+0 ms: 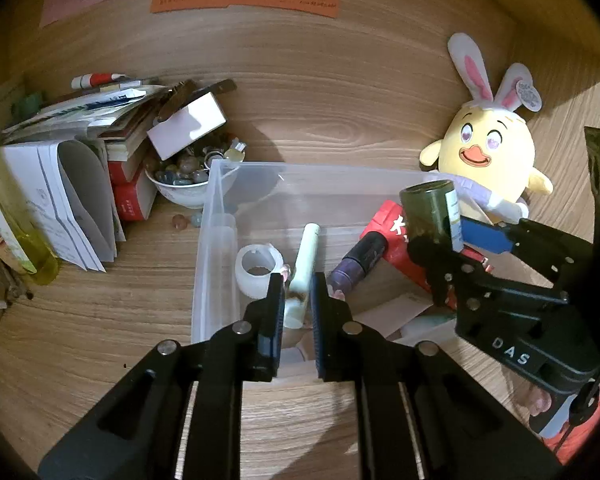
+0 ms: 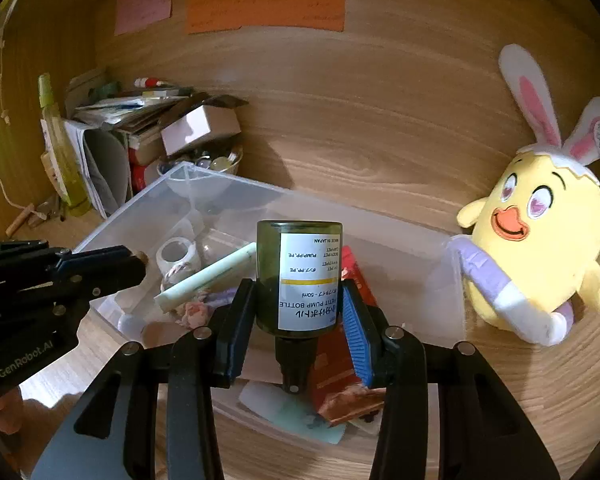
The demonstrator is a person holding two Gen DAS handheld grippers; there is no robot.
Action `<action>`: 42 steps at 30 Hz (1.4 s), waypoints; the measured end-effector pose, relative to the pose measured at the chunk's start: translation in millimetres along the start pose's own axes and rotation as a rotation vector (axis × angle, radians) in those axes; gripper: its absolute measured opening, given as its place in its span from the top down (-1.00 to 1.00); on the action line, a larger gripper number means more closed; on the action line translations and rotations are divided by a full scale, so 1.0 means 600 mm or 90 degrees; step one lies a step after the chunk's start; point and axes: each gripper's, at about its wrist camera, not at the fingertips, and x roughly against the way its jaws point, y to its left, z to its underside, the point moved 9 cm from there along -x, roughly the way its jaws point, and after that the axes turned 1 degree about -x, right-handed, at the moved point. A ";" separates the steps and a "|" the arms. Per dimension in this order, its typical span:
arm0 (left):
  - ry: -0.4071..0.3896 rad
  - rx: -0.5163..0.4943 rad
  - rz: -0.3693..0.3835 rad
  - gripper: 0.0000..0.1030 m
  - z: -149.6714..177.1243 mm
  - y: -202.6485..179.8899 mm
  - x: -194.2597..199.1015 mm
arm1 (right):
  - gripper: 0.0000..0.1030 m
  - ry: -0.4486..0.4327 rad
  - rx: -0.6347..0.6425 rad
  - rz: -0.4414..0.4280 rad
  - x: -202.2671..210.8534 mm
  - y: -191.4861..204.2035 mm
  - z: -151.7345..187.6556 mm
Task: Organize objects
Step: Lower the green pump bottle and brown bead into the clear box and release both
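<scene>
A clear plastic bin (image 1: 216,216) (image 2: 112,220) sits on the wooden desk. My right gripper (image 2: 298,300) is shut on a dark green pump bottle (image 2: 300,276), held upside down above the bin's right half; it also shows in the left wrist view (image 1: 428,212). My left gripper (image 1: 296,292) hovers over the bin's near edge, jaws a narrow gap apart and empty, above a pale green tube (image 1: 306,260) (image 2: 208,276). Inside the bin lie a white tape roll (image 1: 258,268) (image 2: 176,254), a purple bottle (image 1: 360,260) and a red packet (image 1: 392,220) (image 2: 336,364).
A yellow chick plush with bunny ears (image 1: 488,148) (image 2: 540,240) leans against the back wall on the right. At left stand papers and books (image 1: 72,200), a white box (image 1: 186,124), a bowl of glass stones (image 1: 180,180) and a yellow-green bottle (image 2: 60,148).
</scene>
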 end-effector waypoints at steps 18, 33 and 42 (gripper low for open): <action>-0.052 -0.011 -0.004 -0.15 -0.010 -0.011 0.048 | -0.36 -0.019 0.015 0.011 0.028 -0.001 -0.007; -0.073 -0.017 -0.038 -0.79 0.020 0.007 0.145 | -0.61 -0.091 0.036 -0.011 0.143 0.022 -0.001; -0.030 -0.010 -0.054 -0.82 0.082 0.028 0.148 | -0.61 -0.055 0.032 -0.054 0.144 0.046 0.064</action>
